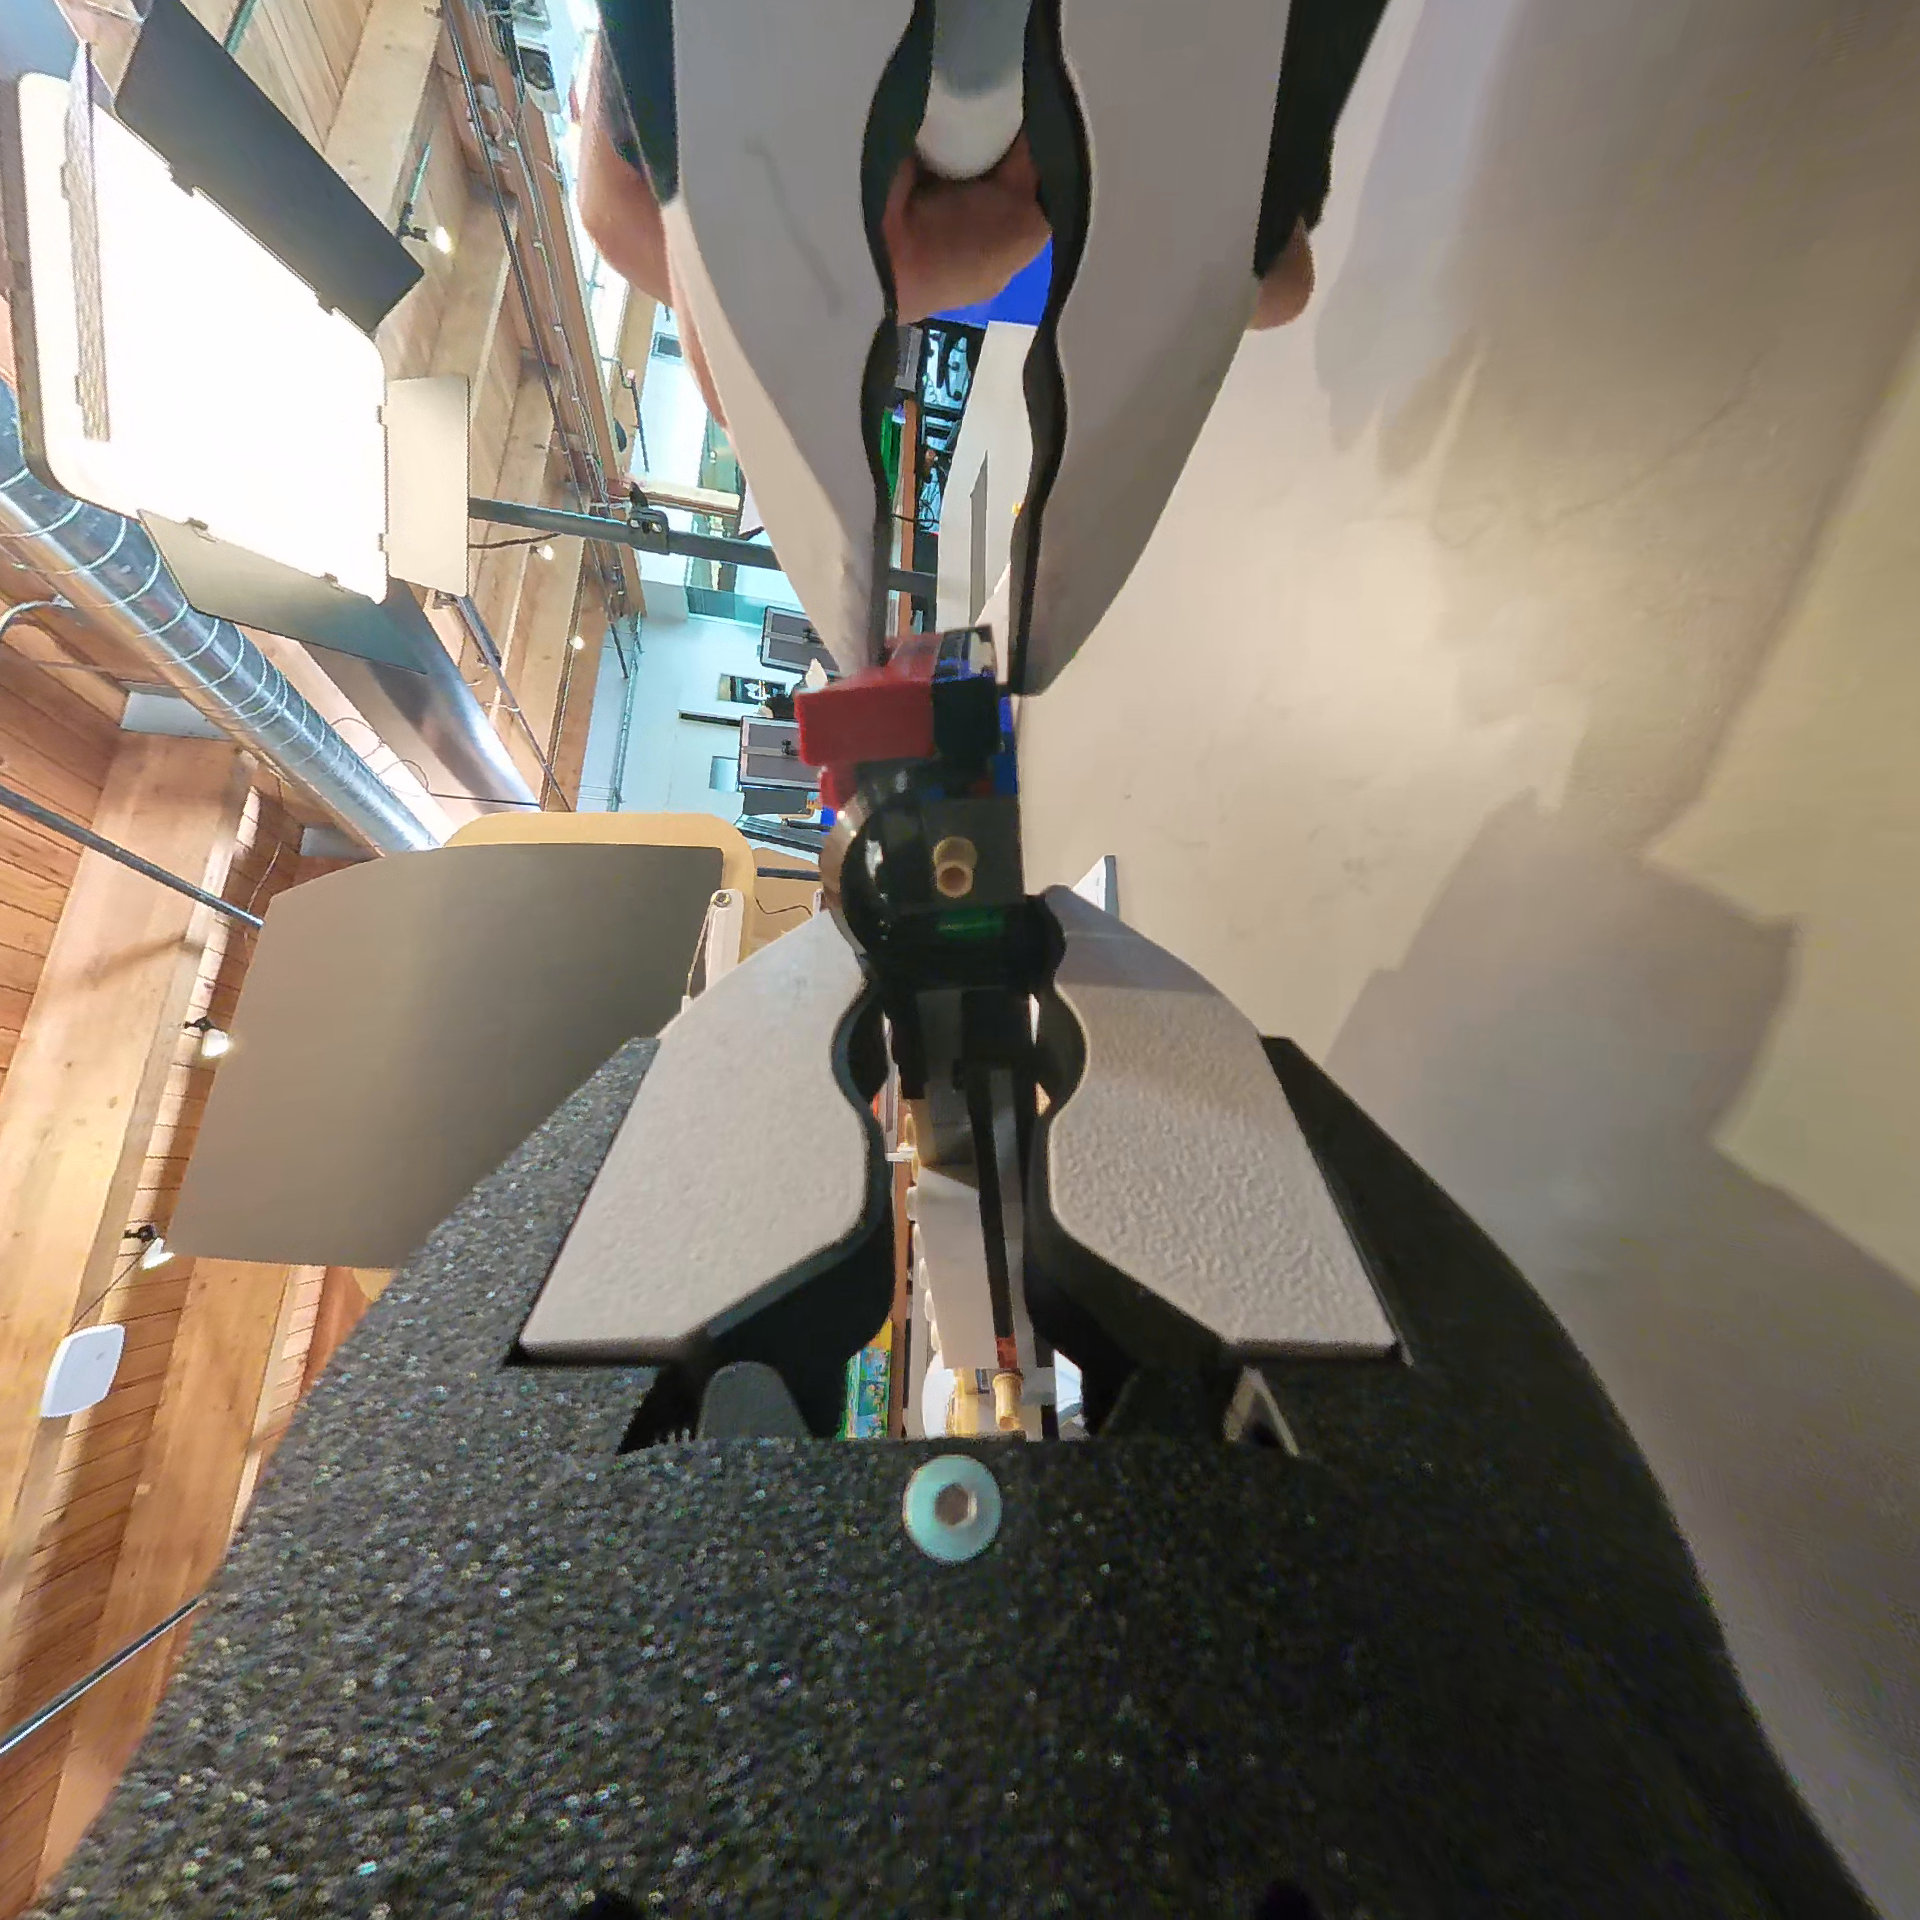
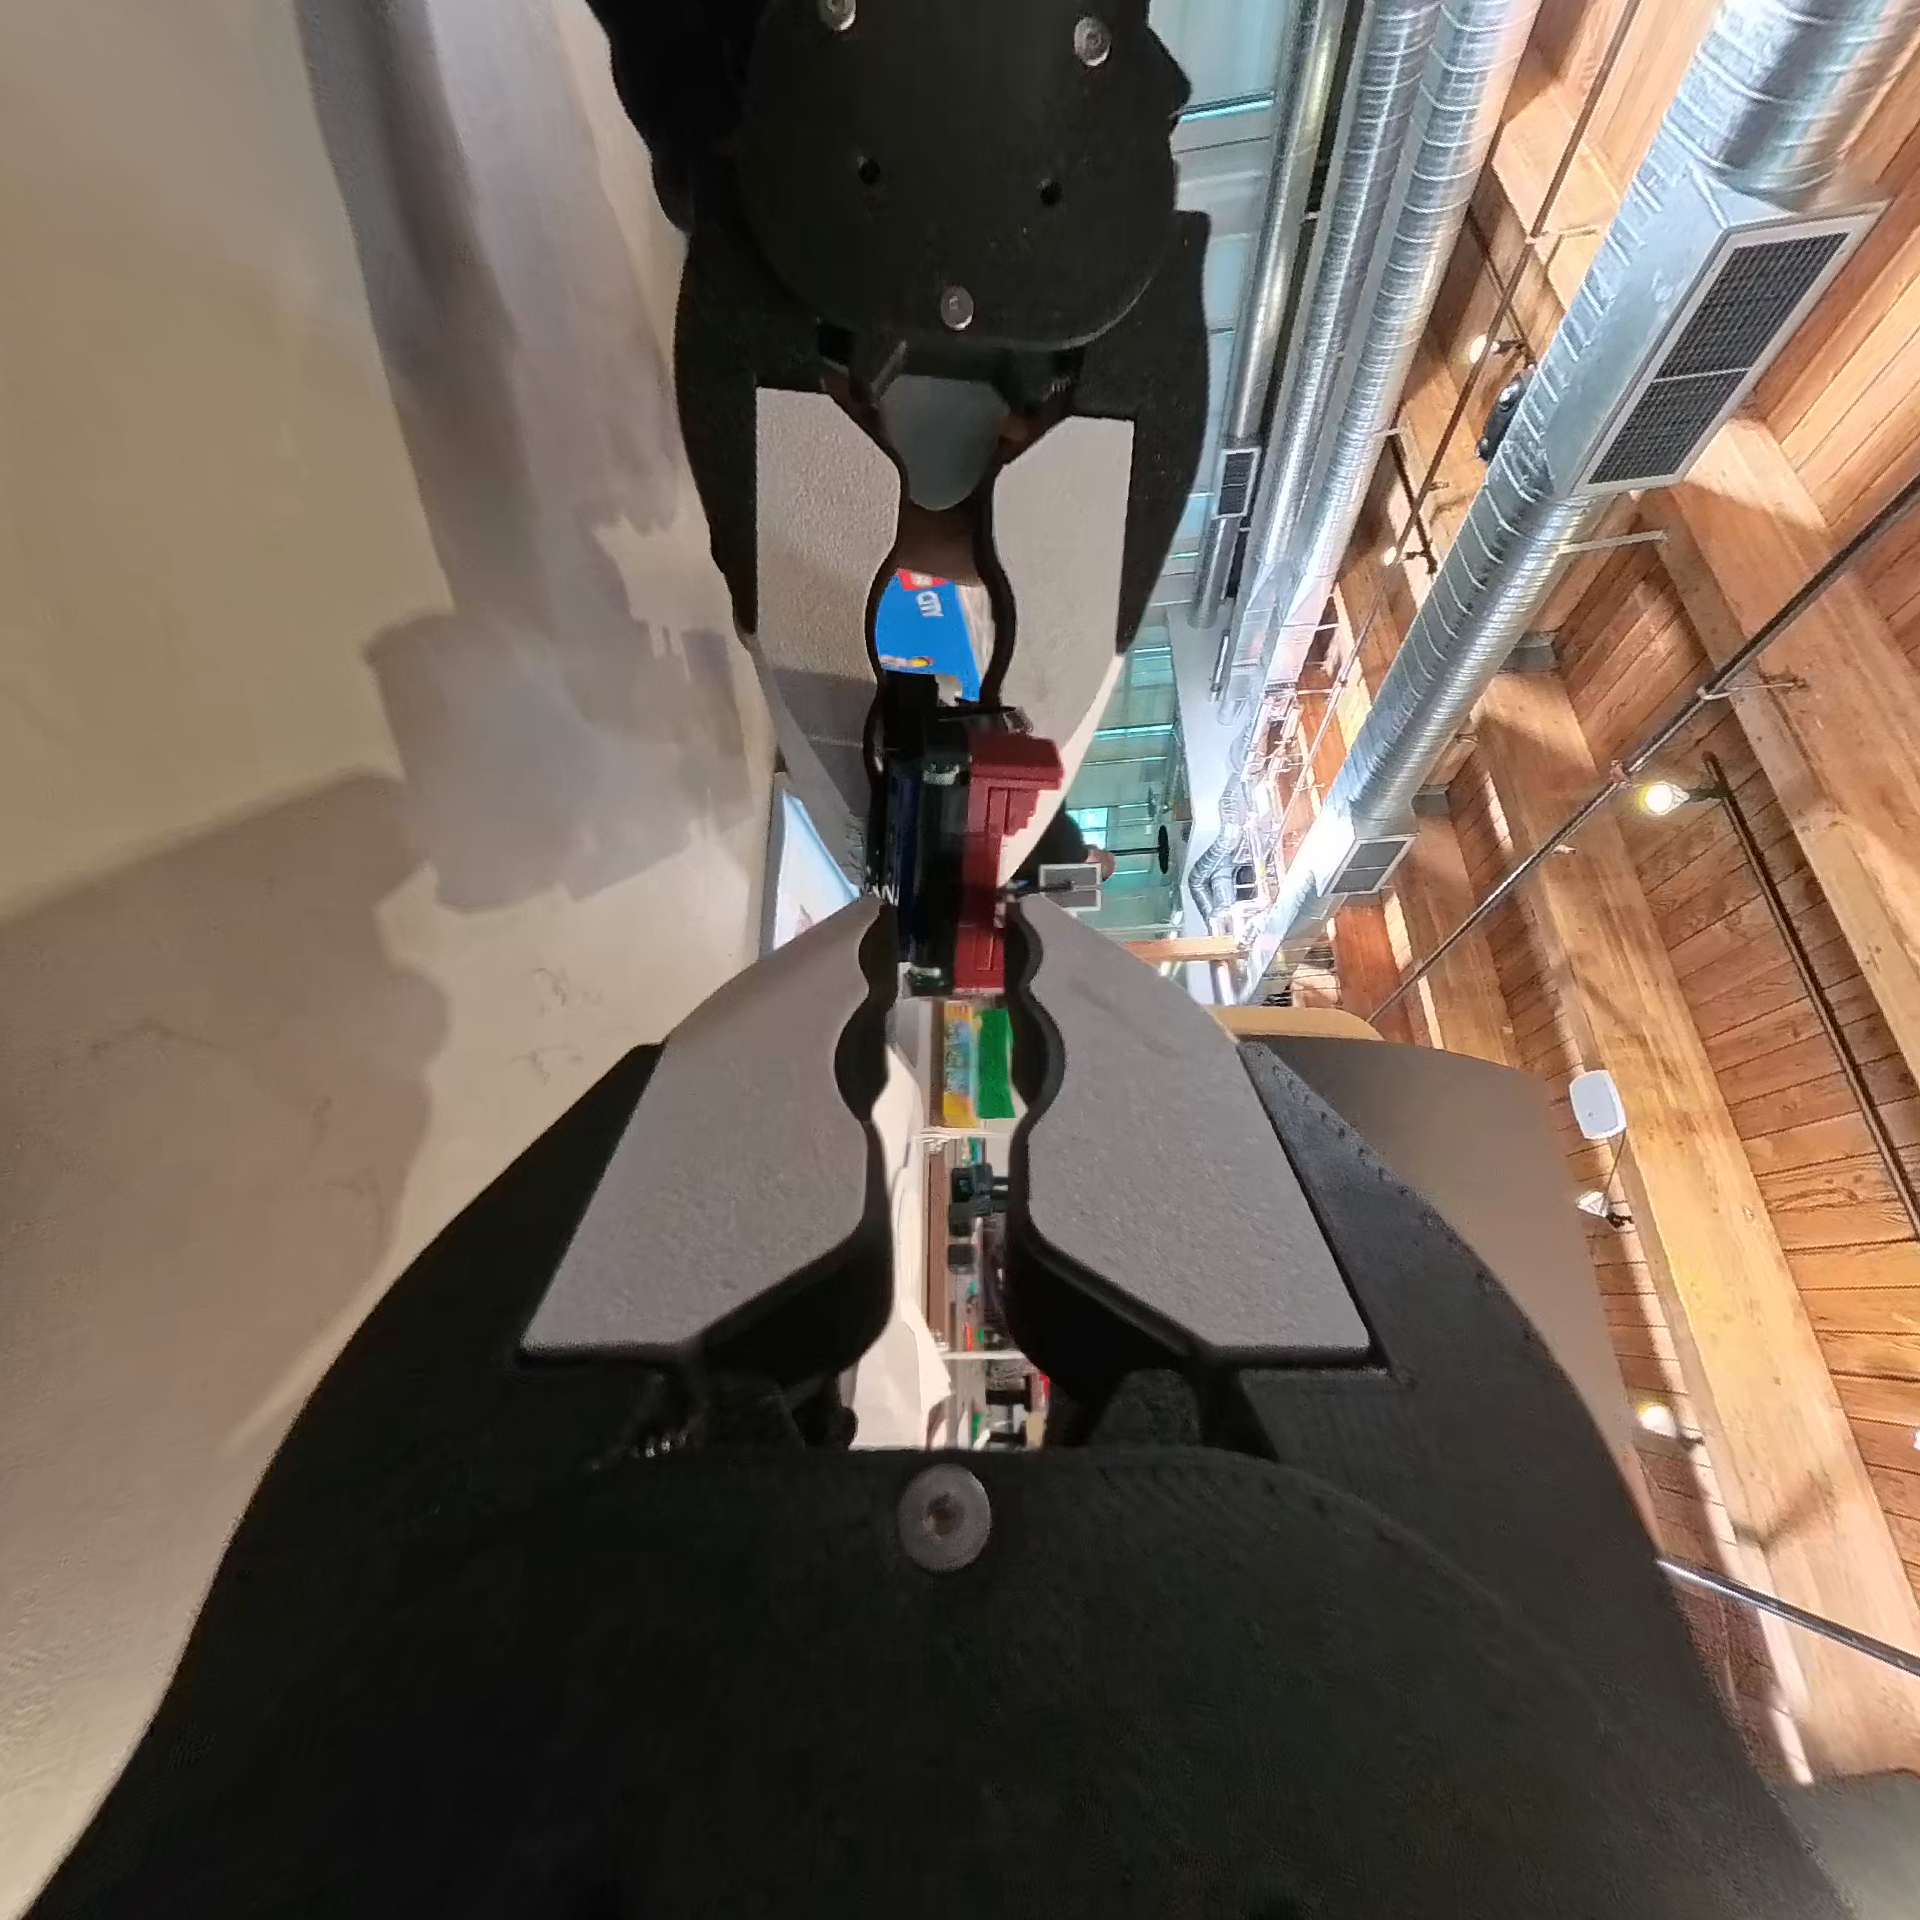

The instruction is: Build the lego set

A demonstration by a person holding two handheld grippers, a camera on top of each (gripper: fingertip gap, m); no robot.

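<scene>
A small toy-brick model with red [image 1: 873, 717], black and blue parts and a tan pin [image 1: 954, 868] hangs in the air between my two grippers, which face each other. My left gripper [image 1: 956, 925] is shut on the model's black end. My right gripper [image 1: 951, 665] reaches in from the top of the left wrist view and grips the red and black end. In the right wrist view my right gripper [image 2: 948, 920] presses both pads on the model [image 2: 987, 831]. The left gripper [image 2: 961, 717] holds the model's far end there.
A pale surface [image 1: 1455, 623] fills one side of both views. Studio light panels [image 1: 208, 312], metal ducts [image 2: 1455, 520] and wood walls lie on the other side. A blue box [image 2: 925, 623] and a green plate [image 2: 995, 1060] show behind the fingers. Only a small space, under 4 cm, lies between the two pairs of fingers.
</scene>
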